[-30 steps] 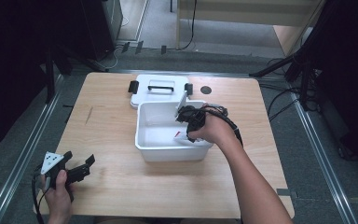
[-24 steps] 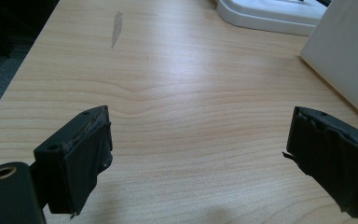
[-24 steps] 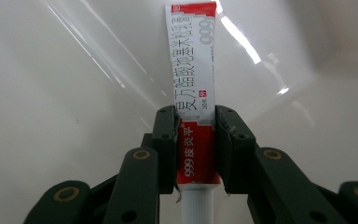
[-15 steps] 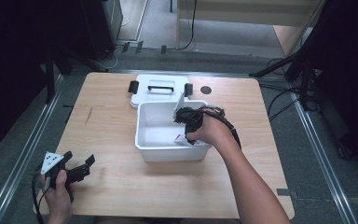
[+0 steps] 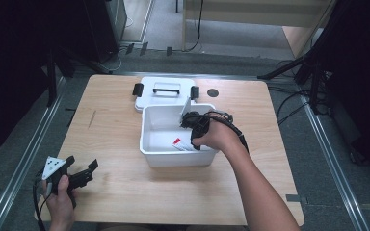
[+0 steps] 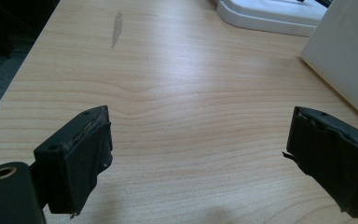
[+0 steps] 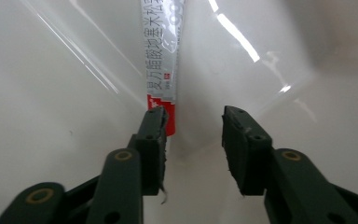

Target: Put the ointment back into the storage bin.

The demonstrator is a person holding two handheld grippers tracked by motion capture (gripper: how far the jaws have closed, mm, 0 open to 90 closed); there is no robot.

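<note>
The sachet [image 7: 162,70] runs off the top edge of the right gripper view (its print cut short), and in the high view the right gripper [image 5: 192,139] hides most of it.

The tube [image 7: 162,65] bears Chinese characters (too cropped to read surely); digits "99".

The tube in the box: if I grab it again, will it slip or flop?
The tube looks flat, glossy and thin, so probably light and fairly slippery between the fingers. It leans in the corner of the white box, so a nudge would likely slide it along the smooth wall.
</note>
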